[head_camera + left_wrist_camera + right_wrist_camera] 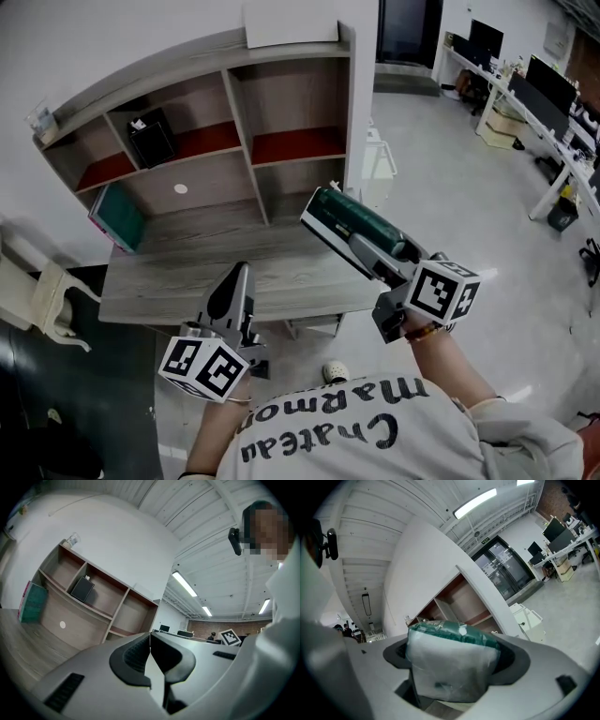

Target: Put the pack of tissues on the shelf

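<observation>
The left gripper (pixel 149 641) idles low before the shelf (pixel 187 58), jaws pressed together on nothing, as it seems not needed, while the right gripper (pixel 454 662) pinches the pack of tissues (pixel 356 225) by one end, free end aimed at the shelf's open compartments, ready for sliding in

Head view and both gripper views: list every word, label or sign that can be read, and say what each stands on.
"Chateau Marmon": on the person's shirt, upside down in the head view; any further letters are hidden.
The green sign above the glass door: too small to read.
Print on the pack of tissues: too blurred to read.
The marker cube: square pattern only, no letters.
</observation>
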A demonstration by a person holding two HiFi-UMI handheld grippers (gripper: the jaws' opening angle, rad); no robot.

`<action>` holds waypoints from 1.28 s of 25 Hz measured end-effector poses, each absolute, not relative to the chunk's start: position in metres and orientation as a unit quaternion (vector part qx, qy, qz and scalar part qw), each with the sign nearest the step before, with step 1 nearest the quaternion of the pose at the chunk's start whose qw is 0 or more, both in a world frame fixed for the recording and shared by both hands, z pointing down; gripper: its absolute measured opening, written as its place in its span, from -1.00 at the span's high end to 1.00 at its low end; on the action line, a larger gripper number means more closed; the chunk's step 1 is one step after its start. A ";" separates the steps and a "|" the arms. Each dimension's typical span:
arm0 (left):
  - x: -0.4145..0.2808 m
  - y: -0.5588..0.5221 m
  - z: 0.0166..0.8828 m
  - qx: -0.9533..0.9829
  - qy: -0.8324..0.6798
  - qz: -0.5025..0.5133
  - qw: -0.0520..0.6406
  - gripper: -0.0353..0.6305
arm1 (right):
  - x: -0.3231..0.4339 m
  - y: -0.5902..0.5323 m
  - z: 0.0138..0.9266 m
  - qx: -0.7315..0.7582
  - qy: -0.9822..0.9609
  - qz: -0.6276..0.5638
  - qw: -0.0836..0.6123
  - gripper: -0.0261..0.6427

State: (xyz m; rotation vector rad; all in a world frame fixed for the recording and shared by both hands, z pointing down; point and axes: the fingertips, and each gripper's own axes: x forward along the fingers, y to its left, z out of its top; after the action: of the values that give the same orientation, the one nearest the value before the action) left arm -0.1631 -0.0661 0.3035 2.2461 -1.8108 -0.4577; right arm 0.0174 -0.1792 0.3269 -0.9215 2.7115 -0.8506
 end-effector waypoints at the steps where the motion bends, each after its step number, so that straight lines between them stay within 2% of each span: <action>1: -0.164 -0.073 0.303 0.763 -0.618 -0.157 0.110 0.84 | 0.016 -0.188 0.326 -0.305 0.906 -0.283 0.077 -0.41; 20: -0.173 -0.163 0.309 0.733 -0.651 -0.170 0.104 0.84 | -0.011 -0.292 0.332 -0.250 0.924 -0.285 0.052 -0.41; 32: -0.188 -0.175 0.308 0.708 -0.679 -0.170 0.095 0.84 | -0.028 -0.338 0.325 -0.236 0.931 -0.272 0.067 -0.41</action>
State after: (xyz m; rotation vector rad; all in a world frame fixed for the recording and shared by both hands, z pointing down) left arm -0.1876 -0.1749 0.3075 2.0982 -2.0140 -0.5051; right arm -0.0278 -0.3378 0.3247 -0.7102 2.8059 -0.8187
